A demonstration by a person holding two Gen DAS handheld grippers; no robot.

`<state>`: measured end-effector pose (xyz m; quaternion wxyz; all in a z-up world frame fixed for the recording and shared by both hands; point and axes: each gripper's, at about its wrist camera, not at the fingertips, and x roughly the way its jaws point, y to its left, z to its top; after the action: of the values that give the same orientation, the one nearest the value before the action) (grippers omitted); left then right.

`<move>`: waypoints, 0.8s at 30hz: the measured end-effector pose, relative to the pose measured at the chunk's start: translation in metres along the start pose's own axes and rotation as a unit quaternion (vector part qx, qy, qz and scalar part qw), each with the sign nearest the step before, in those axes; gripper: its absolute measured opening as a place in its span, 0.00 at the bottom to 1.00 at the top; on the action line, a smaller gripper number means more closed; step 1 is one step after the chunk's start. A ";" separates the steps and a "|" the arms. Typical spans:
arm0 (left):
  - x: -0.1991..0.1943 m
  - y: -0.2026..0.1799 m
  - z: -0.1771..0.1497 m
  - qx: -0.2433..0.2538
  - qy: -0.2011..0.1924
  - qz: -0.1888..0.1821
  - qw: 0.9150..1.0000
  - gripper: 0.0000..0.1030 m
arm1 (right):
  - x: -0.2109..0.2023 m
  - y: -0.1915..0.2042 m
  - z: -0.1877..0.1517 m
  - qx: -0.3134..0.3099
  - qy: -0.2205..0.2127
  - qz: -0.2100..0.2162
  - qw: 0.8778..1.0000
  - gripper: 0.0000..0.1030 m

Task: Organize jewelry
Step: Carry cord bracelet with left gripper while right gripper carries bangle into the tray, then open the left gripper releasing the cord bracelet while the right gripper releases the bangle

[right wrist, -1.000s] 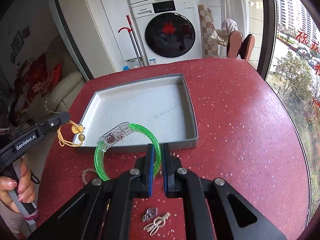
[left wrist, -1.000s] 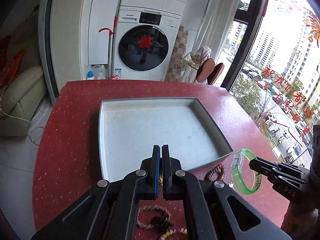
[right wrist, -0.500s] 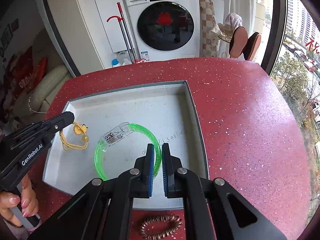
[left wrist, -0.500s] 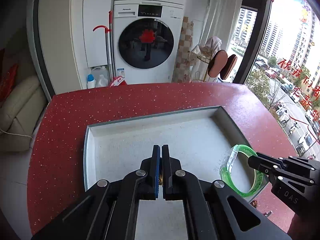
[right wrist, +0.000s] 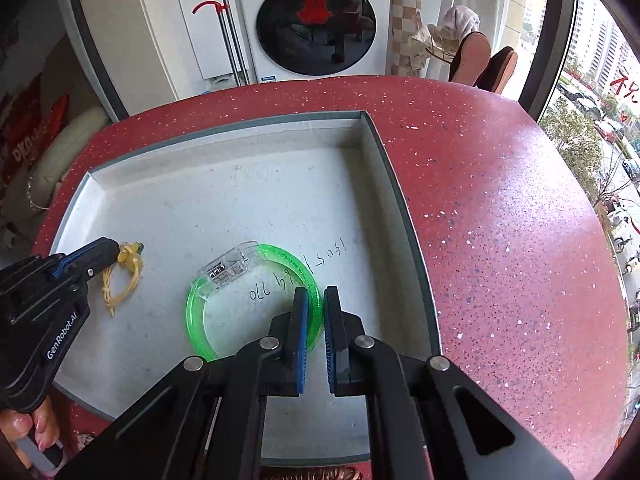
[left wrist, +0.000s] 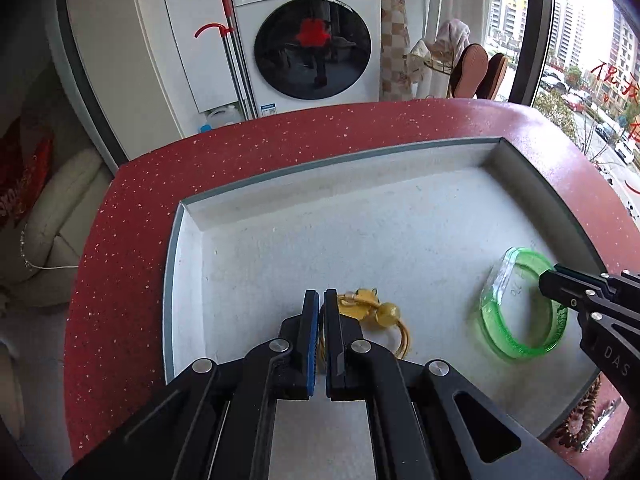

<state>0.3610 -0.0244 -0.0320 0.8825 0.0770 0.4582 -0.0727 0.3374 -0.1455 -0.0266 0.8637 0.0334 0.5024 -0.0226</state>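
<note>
On the red bench [right wrist: 500, 240], the grey tray [right wrist: 404, 208] holds both pieces. The right tool [right wrist: 314, 308] pinches the green bangle [right wrist: 200, 320] by 1 edge, so opening could tip or roll it. The left tool [left wrist: 321, 304] grips the yellow cord bracelet [left wrist: 376, 312], whose loops may snag its fingers.
</note>
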 end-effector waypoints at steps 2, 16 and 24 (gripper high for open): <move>0.001 -0.003 -0.004 0.008 -0.003 0.013 1.000 0.19 | 0.000 0.001 0.000 -0.003 0.001 0.000 1.000 0.15; -0.012 0.012 -0.007 -0.029 0.000 -0.004 1.000 0.19 | -0.065 -0.015 -0.015 0.044 -0.057 0.057 0.996 0.48; -0.020 0.009 -0.005 -0.027 -0.012 -0.003 1.000 0.20 | -0.092 -0.019 -0.026 0.053 -0.075 0.073 0.993 0.53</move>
<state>0.3468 -0.0130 -0.0176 0.8897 0.0504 0.4492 -0.0641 0.2677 -0.1617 0.0399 0.8951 0.1140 0.4308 0.0112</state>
